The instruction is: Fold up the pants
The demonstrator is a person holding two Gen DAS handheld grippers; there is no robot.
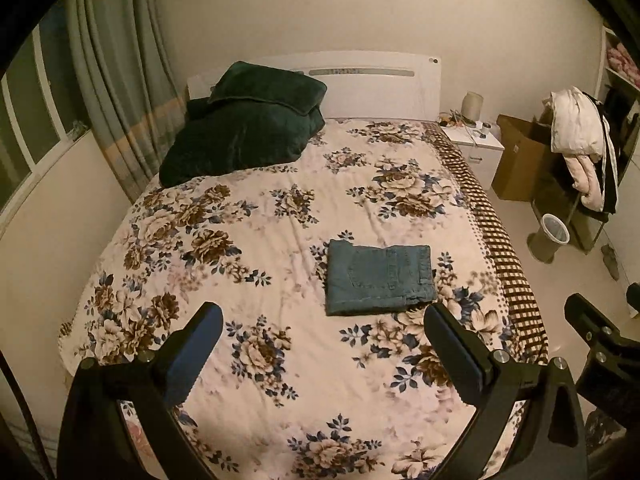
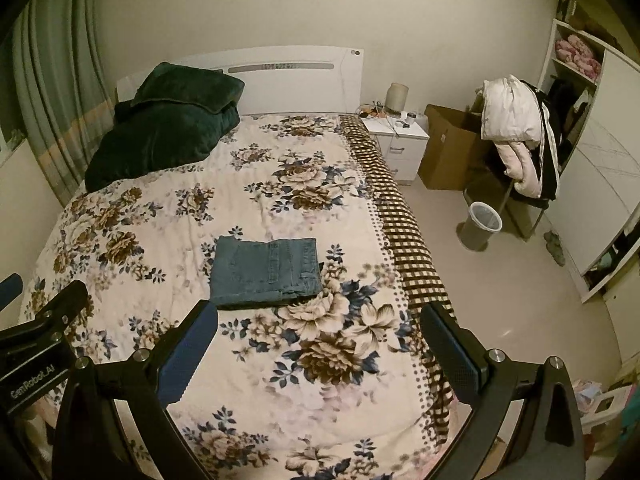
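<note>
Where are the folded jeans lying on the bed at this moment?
The folded jeans lie flat on the floral bedspread, toward the bed's checkered right edge and nearer the foot than the dark green pillows; neither gripper touches them.

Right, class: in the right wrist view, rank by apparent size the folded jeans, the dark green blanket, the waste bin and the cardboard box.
1. Dark green blanket
2. Folded jeans
3. Cardboard box
4. Waste bin
The jeans lie nearer the camera than the box, so that pair's true order is unsure.

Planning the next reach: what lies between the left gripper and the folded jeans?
Only bare floral bedspread separates the left gripper from the folded jeans, as the left wrist view shows.
</note>
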